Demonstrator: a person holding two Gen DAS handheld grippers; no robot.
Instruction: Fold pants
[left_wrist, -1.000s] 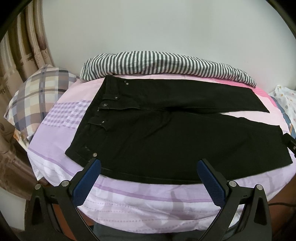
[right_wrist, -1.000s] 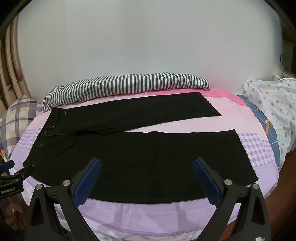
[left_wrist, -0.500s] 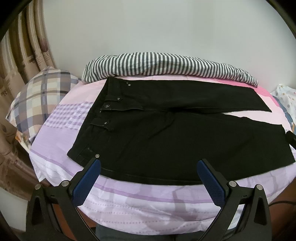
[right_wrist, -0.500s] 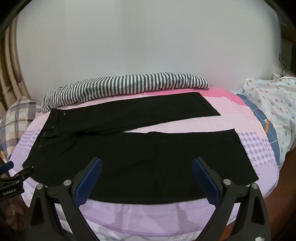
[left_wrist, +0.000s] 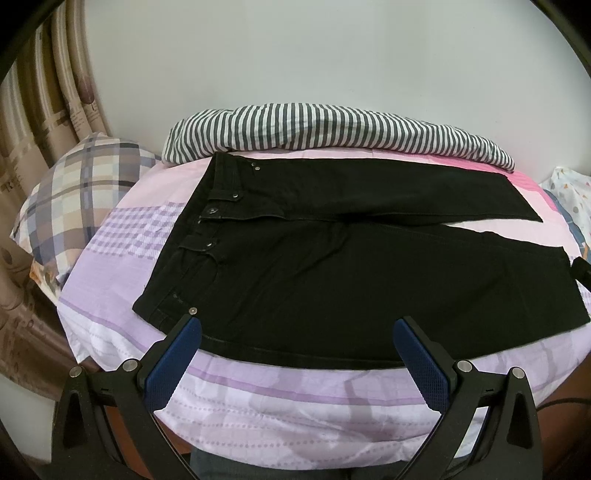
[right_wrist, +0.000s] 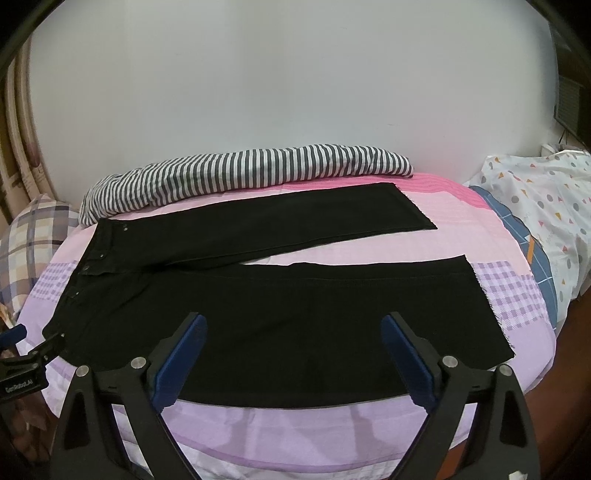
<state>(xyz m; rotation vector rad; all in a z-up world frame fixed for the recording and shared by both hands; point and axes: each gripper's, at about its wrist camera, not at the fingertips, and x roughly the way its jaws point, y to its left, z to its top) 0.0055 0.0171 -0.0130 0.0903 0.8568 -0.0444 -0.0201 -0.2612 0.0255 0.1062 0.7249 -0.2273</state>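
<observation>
Black pants (left_wrist: 351, 266) flat — near hem cut off behind right gripper (right_wrist: 291, 354)

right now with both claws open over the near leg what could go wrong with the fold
1. The black pants lie with the near leg's edge close to the bed edge; a clumsy pinch might drag them off.
2. The legs are splayed apart, so folding may leave hems uneven.
3. The far leg lies close to the striped bedding, which could snag.

Pale wall (left_wrist: 332, 55) behind bed (left_wrist: 122, 266)
</observation>
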